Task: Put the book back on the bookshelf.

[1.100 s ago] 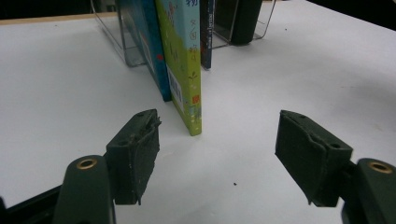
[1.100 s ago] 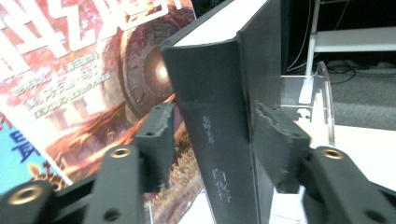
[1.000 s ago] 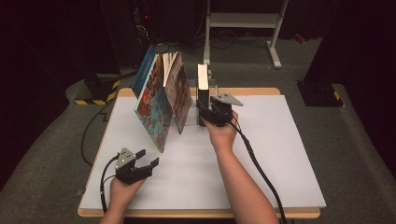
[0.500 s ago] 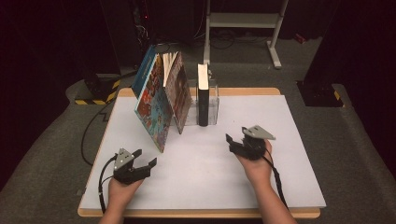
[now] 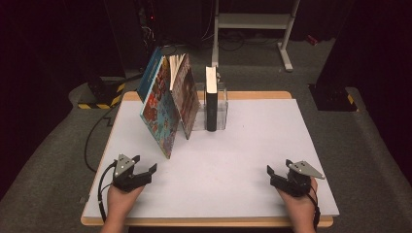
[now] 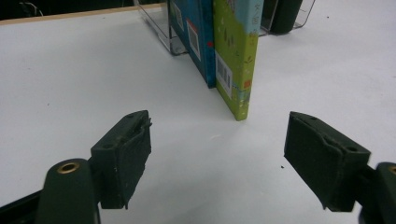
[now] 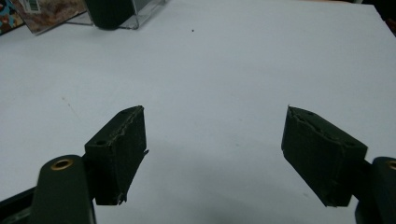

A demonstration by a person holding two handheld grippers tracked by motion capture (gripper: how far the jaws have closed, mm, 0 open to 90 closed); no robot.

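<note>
We rest both hands low in the frame — left gripper [image 5: 145, 171] and right gripper [image 5: 274, 174] with jaws just opened and nothing between them — because the black book [image 5: 211, 99] already stands propped in the clear holder [image 5: 222, 104], upper centre.

A dim lab: white table [image 5: 252, 145] on grey carpet [image 5: 374, 145], metal stand [image 5: 252, 22] and cables behind.

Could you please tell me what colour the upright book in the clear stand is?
Black book, best seen in the high view.
</note>
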